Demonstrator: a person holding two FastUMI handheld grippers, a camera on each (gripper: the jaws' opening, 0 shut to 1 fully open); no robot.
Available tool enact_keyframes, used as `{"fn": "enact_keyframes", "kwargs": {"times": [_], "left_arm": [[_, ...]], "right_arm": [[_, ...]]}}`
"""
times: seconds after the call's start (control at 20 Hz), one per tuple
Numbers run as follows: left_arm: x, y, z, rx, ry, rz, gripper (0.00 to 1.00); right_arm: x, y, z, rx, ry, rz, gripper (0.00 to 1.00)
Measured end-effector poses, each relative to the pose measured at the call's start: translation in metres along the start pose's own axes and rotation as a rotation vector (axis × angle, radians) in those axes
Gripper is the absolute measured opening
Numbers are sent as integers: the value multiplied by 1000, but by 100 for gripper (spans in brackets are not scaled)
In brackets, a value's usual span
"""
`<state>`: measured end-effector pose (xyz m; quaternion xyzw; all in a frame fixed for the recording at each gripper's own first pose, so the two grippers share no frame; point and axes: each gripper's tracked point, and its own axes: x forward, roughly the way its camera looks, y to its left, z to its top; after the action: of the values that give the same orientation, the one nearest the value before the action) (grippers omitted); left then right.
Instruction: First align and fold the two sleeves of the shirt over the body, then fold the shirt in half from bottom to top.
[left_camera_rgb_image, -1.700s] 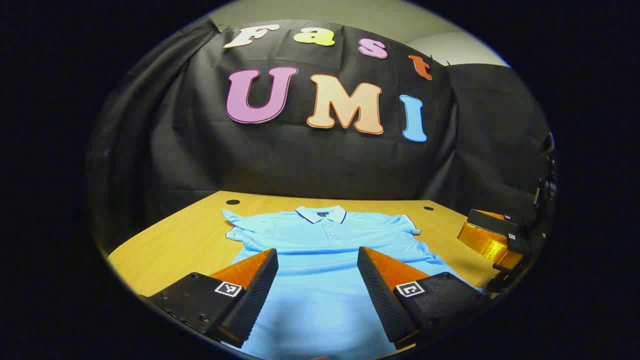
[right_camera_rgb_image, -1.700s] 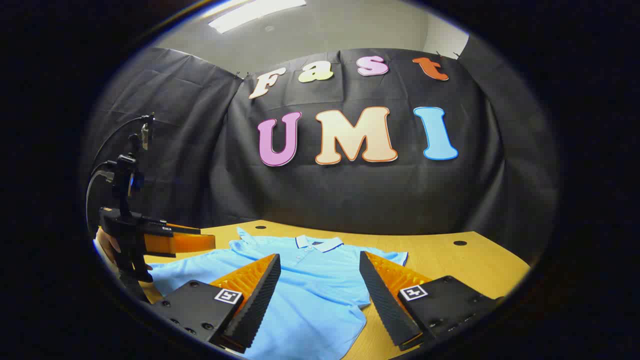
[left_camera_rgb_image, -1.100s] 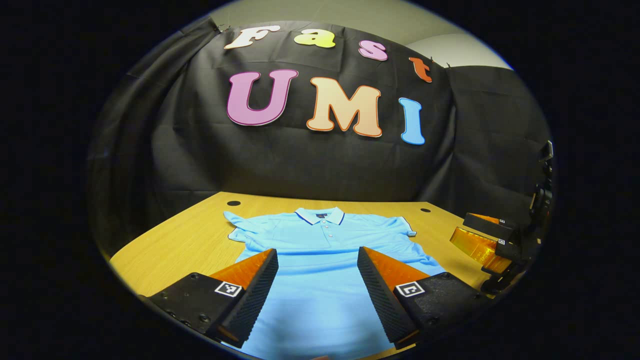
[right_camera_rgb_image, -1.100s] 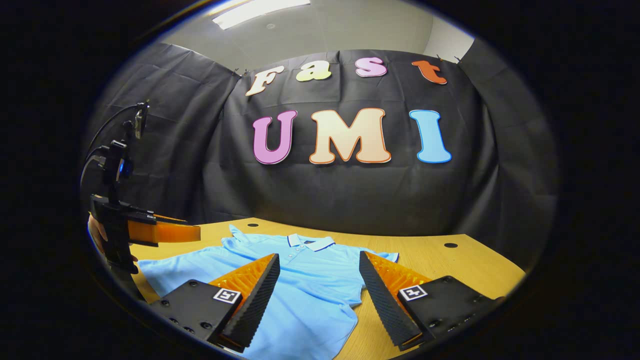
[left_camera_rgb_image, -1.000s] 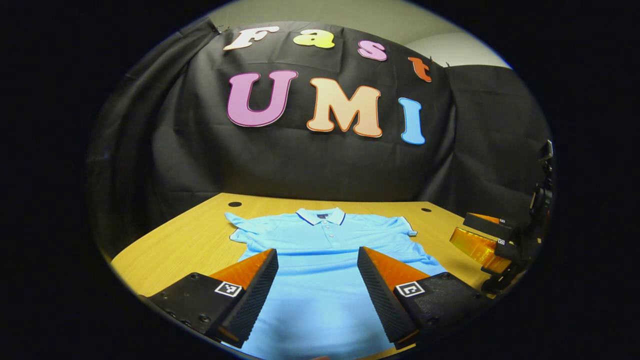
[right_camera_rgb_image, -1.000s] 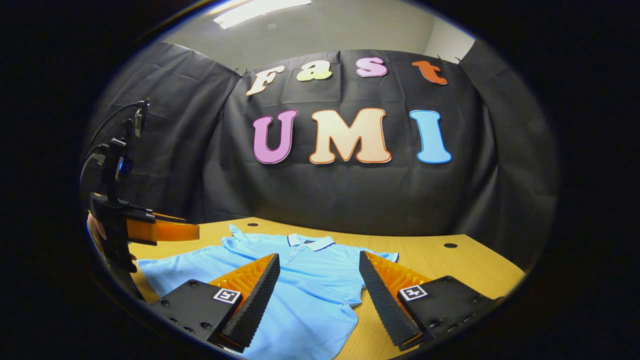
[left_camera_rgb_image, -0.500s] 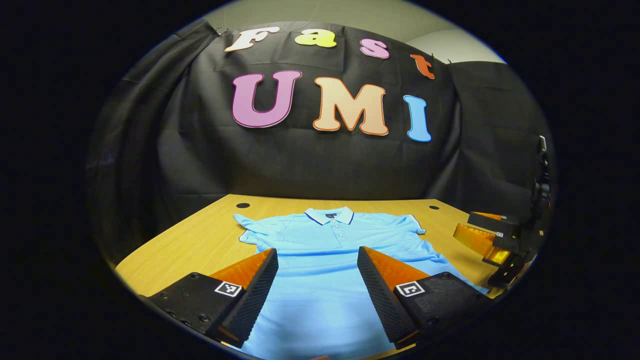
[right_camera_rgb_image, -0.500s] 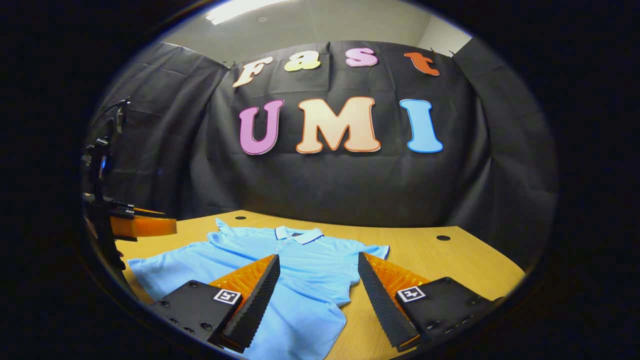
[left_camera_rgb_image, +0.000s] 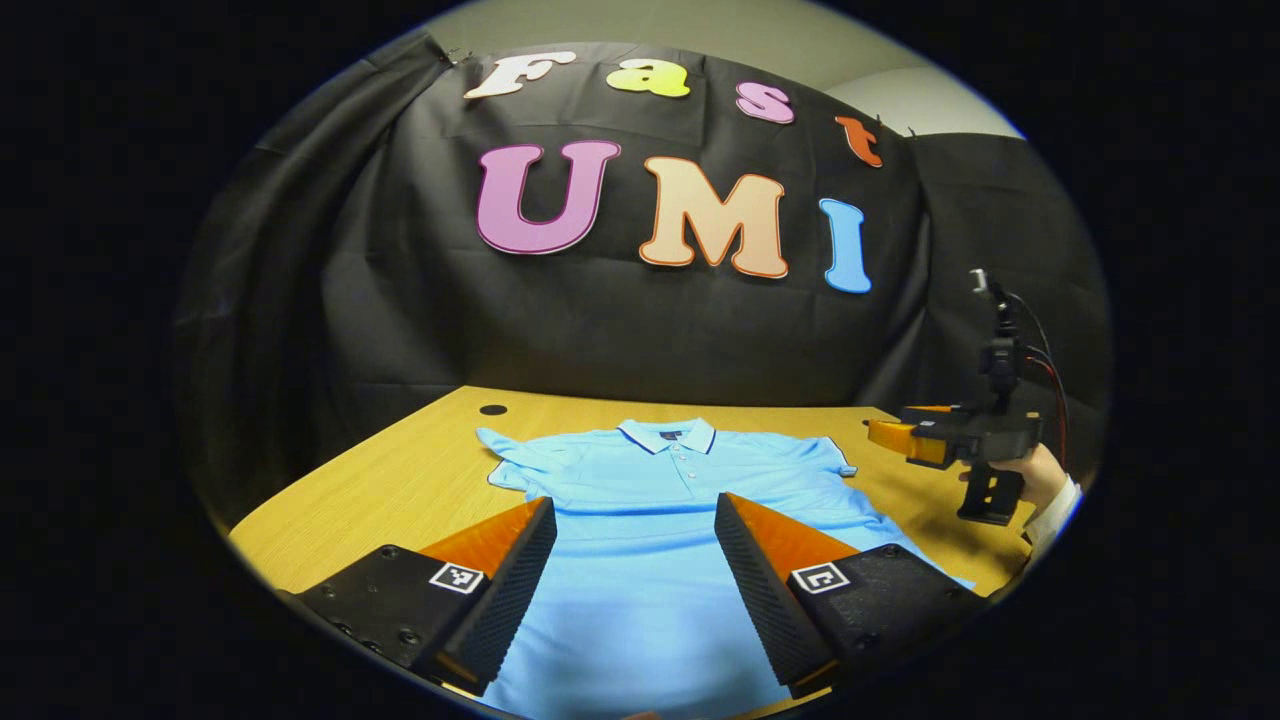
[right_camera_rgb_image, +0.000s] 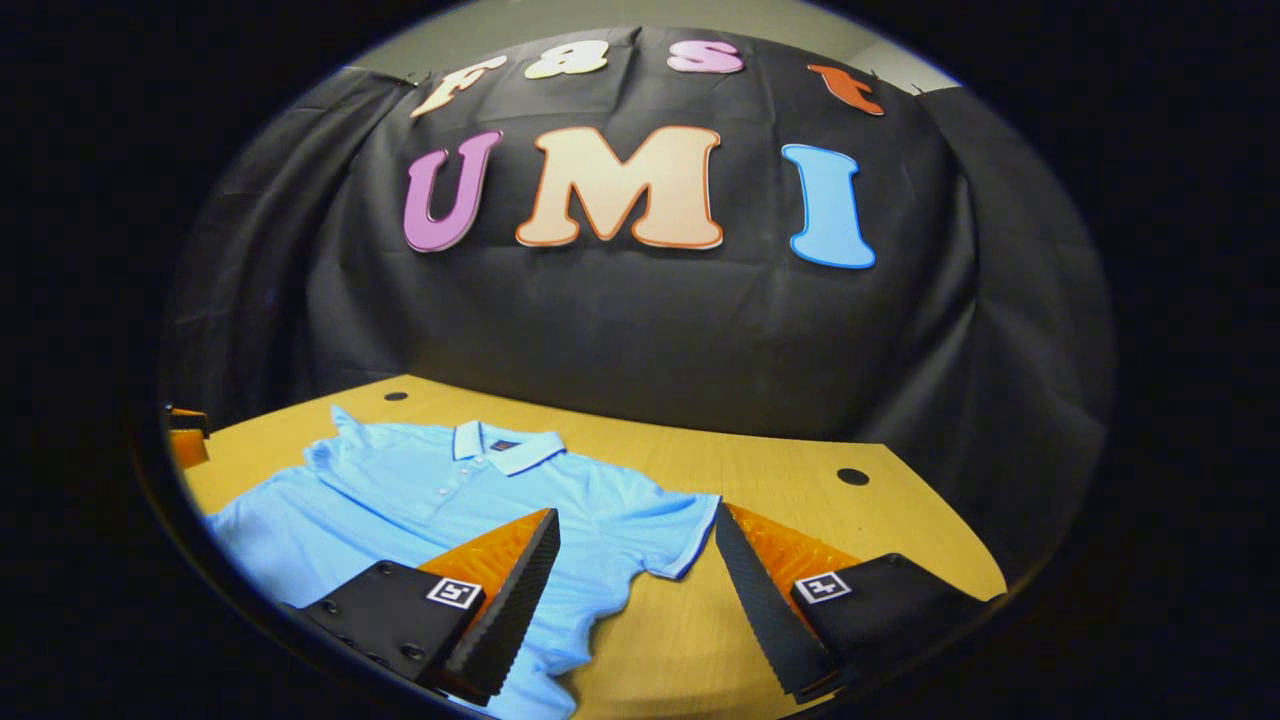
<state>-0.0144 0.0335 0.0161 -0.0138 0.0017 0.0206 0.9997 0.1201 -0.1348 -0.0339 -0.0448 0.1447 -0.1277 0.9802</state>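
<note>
Ahead of the right hand-held gripper (right_camera_rgb_image: 635, 590), whose fingers stand apart and empty, the shirt's right sleeve (right_camera_rgb_image: 670, 525) lies flat on the counter (right_camera_rgb_image: 800, 490), its cuff just beyond the gap between the tips, making this the nearer tool for the first fold. The shirt (left_camera_rgb_image: 660, 520) lies face up, collar toward the far wall, long axis running away from the left hand-held gripper (left_camera_rgb_image: 635, 580), also apart and empty, above its lower body.
</note>
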Motion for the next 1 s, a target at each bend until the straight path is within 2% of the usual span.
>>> {"fn": "enact_keyframes", "kwargs": {"times": [0.15,0.3,0.55,0.75,0.9,1.0], "left_arm": [[1,4,-1,-10,4,6,95],[2,6,0,-14,5,7,95],[4,13,-3,-39,14,19,95],[4,21,-1,-27,12,39,93],[5,19,-7,-30,28,27,93],[7,18,-11,-36,39,20,93]], "right_arm": [[38,-15,-8,-13,81,-23,97],[70,-14,-26,34,202,17,99],[111,-30,-63,115,370,2,99],[129,-40,-79,247,413,-34,98],[135,-40,-83,288,417,-36,95],[136,-40,-88,291,423,-38,98]]}}
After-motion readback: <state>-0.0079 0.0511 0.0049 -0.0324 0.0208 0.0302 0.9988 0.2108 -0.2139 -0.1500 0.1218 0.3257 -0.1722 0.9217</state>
